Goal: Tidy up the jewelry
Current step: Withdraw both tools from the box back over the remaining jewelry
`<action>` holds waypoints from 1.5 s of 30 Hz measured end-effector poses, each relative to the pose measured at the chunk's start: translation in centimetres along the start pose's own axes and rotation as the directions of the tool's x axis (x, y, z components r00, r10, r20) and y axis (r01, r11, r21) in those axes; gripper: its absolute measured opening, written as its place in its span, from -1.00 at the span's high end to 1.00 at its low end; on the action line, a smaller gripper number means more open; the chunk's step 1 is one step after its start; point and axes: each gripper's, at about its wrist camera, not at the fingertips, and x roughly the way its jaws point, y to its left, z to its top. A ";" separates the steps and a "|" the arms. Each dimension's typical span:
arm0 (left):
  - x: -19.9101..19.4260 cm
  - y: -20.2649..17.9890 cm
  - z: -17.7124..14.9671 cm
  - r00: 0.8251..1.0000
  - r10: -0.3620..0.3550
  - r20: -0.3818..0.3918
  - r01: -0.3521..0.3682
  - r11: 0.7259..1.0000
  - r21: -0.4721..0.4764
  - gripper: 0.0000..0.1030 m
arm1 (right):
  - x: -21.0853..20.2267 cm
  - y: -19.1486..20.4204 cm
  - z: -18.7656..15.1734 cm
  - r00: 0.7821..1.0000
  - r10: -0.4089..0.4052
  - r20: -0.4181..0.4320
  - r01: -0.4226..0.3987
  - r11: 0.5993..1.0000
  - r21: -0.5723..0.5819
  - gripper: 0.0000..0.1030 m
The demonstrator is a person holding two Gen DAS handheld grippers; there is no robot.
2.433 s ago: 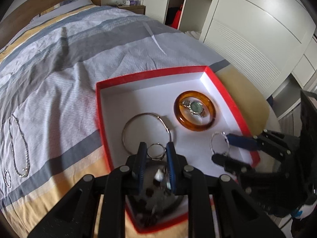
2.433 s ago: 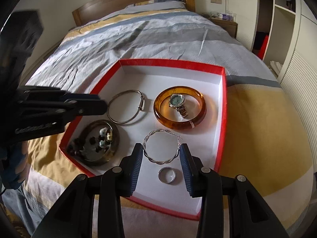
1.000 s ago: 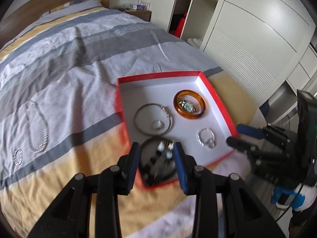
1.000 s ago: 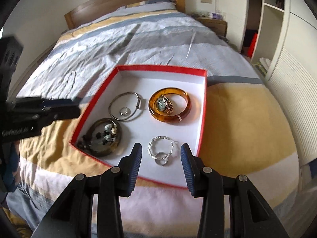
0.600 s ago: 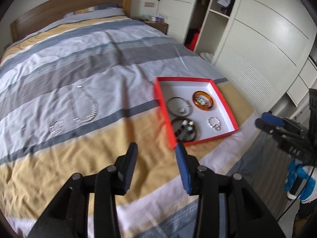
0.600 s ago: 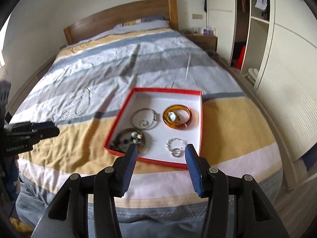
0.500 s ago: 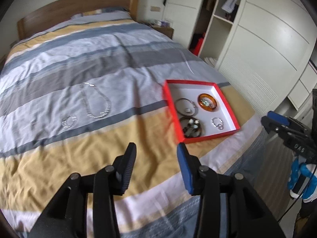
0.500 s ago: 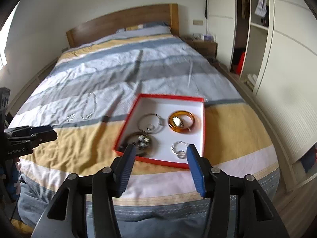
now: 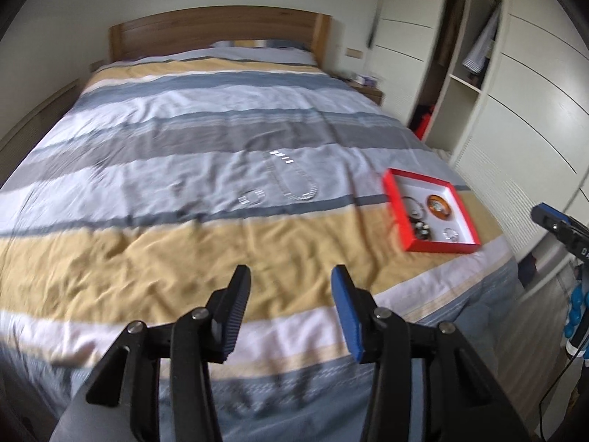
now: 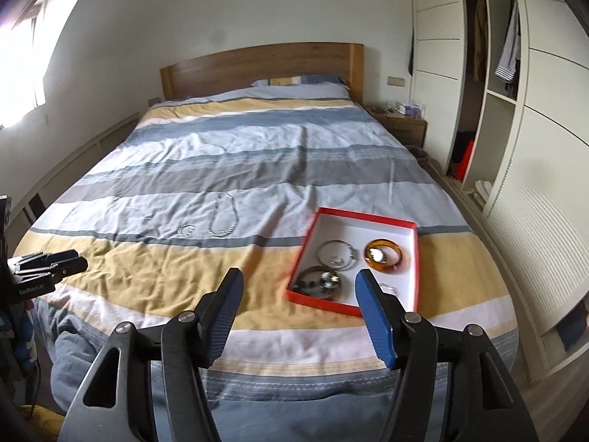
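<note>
Both grippers hover off the bed's foot, level, pointing toward the headboard. The left gripper (image 9: 291,280) and right gripper (image 10: 298,283) are spread, holding nothing. The shallow red-rimmed white cardboard box (image 10: 415,258) lies at one o'clock, the silver chain necklace (image 10: 222,217) at eleven.

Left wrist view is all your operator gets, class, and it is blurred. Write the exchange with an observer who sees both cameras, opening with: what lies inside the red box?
Observer: In the red box, an amber bangle lies flat with a watch inside its ring.
Operator: And the silver pieces?
Observer: A silver hoop encircles a small ring, just beyond a dark dish of small pieces.
Operator: Is the right gripper carrying anything?
Observer: No. The right gripper is open and empty, short of the box.
</note>
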 end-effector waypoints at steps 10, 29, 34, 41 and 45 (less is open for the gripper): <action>-2.9 4.9 -2.7 0.997 0.081 0.020 -0.078 0.991 -0.105 0.15 | -0.7 3.9 0.0 0.999 0.046 0.007 -0.045 0.996 -0.071 -0.27; -1.0 5.1 -2.4 0.988 0.153 0.025 -0.152 0.987 -0.055 0.04 | 4.5 6.0 -0.4 0.993 0.082 -0.084 -0.089 0.993 -0.076 -0.41; 0.5 5.2 -1.8 0.989 0.145 0.012 -0.144 0.989 -0.040 0.03 | 6.5 7.1 -0.1 0.989 0.090 -0.119 -0.102 0.990 -0.094 -0.43; 2.7 5.4 -0.6 0.989 0.148 -0.006 -0.148 0.989 -0.027 0.03 | 9.9 8.1 0.5 0.981 0.108 -0.163 -0.127 0.986 -0.106 -0.46; 4.5 5.7 -0.2 0.988 0.147 -0.034 -0.148 0.989 -0.026 0.03 | 12.0 8.4 0.5 0.974 0.122 -0.193 -0.144 0.984 -0.105 -0.47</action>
